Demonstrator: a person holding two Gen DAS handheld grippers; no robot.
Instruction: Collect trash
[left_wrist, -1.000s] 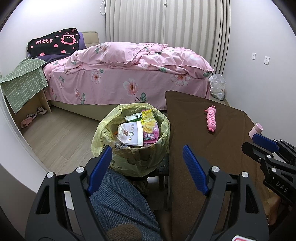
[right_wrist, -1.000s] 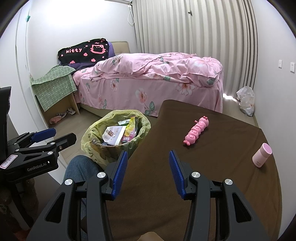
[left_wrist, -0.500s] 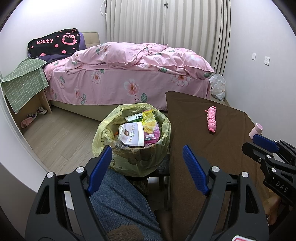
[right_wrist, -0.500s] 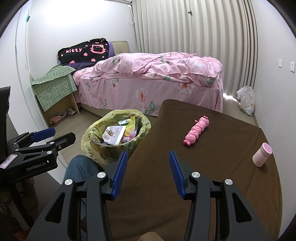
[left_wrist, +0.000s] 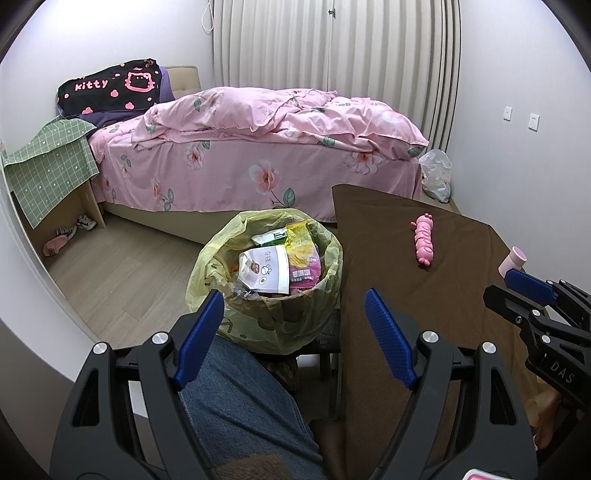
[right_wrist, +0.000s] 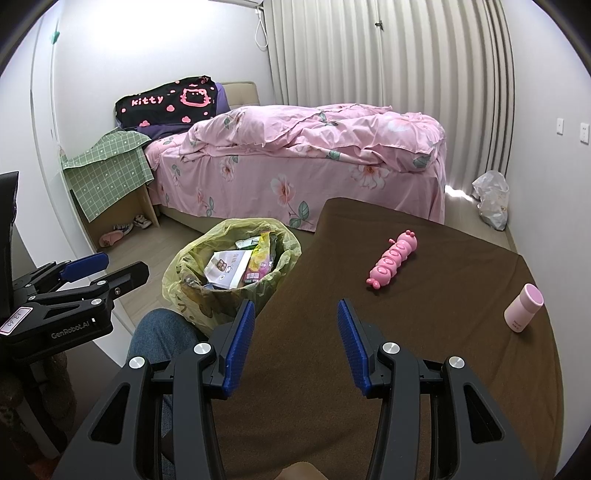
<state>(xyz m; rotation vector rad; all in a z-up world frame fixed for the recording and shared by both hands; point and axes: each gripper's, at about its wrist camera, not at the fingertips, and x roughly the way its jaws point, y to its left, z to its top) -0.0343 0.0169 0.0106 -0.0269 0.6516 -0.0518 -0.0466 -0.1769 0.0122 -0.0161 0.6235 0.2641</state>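
**Both claws released beside the full bin**

The left claw (left_wrist: 293, 332) is spread wide and grasps nothing. At its 12 o'clock stands the yellow-bagged round trash bin (left_wrist: 266, 317) stuffed with snack wrappers — just beside the brown cloth worktop (right_wrist: 424, 332). The right claw (right_wrist: 295, 343) is also released, above the worktop; a pink caterpillar toy (right_wrist: 393, 260) lies at 1 o'clock, a pink cylindrical bottle (right_wrist: 522, 308) at 3.
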